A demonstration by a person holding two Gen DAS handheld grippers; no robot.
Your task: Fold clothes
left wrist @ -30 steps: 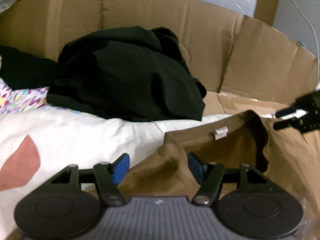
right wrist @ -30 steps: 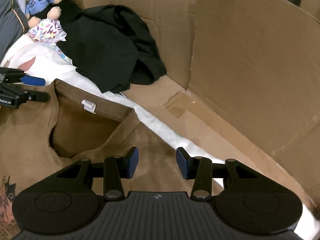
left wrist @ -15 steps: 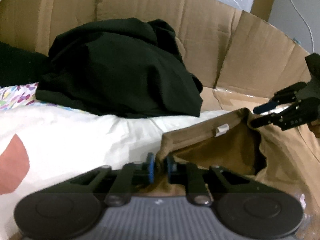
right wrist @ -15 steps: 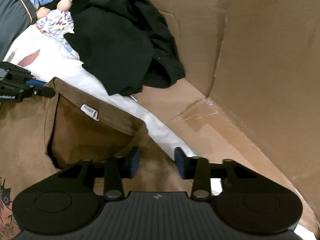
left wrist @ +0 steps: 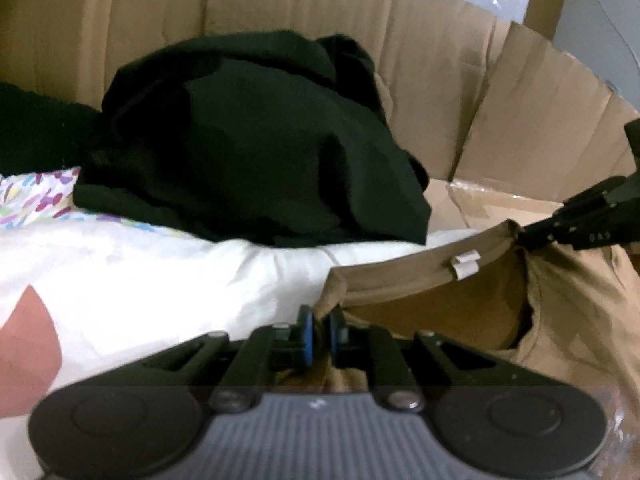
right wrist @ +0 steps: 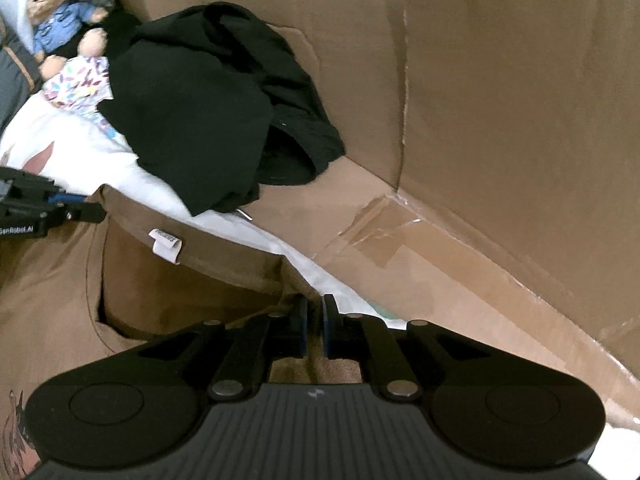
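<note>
Each gripper is matte black, with a ribbed grey-black housing flanked by two round discs and angled linkage bars pinned by silver screws. The left gripper (left wrist: pixel 318 334) and the right gripper (right wrist: pixel 314 330) both carry blue pads on the inner finger faces. A small white logo sits mid-housing, and white lettering marks the left gripper's side in the right wrist view.

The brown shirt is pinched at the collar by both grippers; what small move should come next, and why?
Probably lift both together. The left gripper and right gripper are shut on the brown shirt at the neckline ends, while its body lies slack on the white cloth.
</note>
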